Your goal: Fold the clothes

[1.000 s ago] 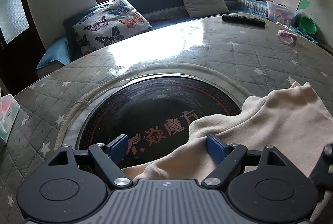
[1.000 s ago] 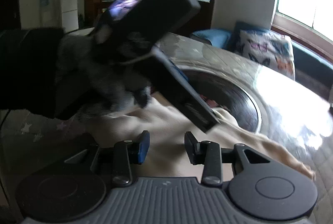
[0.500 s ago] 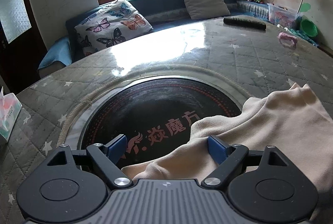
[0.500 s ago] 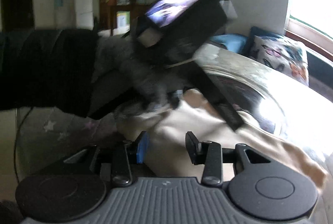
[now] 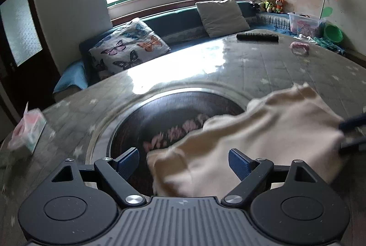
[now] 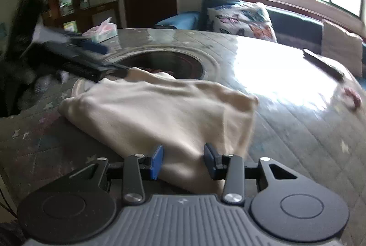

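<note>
A cream garment (image 5: 263, 138) lies rumpled on the round table (image 5: 286, 76), partly over the dark round plate (image 5: 160, 120) in the middle. My left gripper (image 5: 183, 161) is open wide, and the garment's near-left end lies between and below its blue pads. In the right wrist view the garment (image 6: 160, 108) spreads ahead. My right gripper (image 6: 184, 160) stands partly open with the near edge of the cloth between its pads; I see no squeeze. The left gripper (image 6: 91, 56) shows blurred at the garment's far left corner. The right gripper's dark fingers (image 5: 352, 124) show at the garment's right edge.
A tissue box (image 5: 27, 131) sits at the table's left edge. A black remote (image 5: 257, 36) and a pink item (image 5: 299, 48) lie at the far side. A sofa with a butterfly cushion (image 5: 128, 49) runs behind the table. A dark sleeve (image 6: 13, 67) fills the left of the right wrist view.
The left view has drawn back and blurred. The right gripper has swung round: the left hand that filled its view is now far left, and the garment's edge lies between its pads.
</note>
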`<state>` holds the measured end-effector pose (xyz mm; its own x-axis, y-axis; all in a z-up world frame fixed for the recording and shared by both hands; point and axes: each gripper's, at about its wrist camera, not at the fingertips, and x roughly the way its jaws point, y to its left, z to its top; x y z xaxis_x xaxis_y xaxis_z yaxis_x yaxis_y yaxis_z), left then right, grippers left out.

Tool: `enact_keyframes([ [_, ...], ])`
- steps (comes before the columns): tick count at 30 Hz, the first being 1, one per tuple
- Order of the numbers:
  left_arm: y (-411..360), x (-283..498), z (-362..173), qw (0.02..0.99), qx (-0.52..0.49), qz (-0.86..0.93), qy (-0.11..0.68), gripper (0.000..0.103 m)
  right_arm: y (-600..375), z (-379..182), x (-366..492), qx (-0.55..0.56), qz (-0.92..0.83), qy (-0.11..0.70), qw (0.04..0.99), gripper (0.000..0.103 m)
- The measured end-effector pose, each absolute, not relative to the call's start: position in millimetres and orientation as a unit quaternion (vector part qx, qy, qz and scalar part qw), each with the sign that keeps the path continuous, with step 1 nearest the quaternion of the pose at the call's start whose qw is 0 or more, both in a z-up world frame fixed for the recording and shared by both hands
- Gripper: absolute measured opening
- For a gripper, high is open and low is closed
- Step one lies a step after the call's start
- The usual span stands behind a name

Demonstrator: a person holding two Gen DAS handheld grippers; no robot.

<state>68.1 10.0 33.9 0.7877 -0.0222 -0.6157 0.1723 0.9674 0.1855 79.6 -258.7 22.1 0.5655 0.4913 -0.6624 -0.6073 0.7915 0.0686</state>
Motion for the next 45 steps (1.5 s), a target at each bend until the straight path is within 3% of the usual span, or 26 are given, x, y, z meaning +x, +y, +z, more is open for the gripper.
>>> enact_keyframes([
  [7, 25.9, 40.2, 22.2, 0.938, 0.099, -0.012, 0.331, 0.088, -253.5, 44.4, 97.6, -0.077, 0.309, 0.317, 0.893, 0.04],
  [17, 50.2, 33.6, 19.9, 0.935, 0.069, 0.013, 0.347, 0.088, -252.4, 18.7, 159.8, -0.045, 0.254, 0.352, 0.899, 0.037],
  [45, 44.1, 118.0, 16.4, 0.928, 0.06, 0.022, 0.367, 0.089, -230.8, 21.0, 177.0, -0.043, 0.268, 0.346, 0.898, 0.034],
])
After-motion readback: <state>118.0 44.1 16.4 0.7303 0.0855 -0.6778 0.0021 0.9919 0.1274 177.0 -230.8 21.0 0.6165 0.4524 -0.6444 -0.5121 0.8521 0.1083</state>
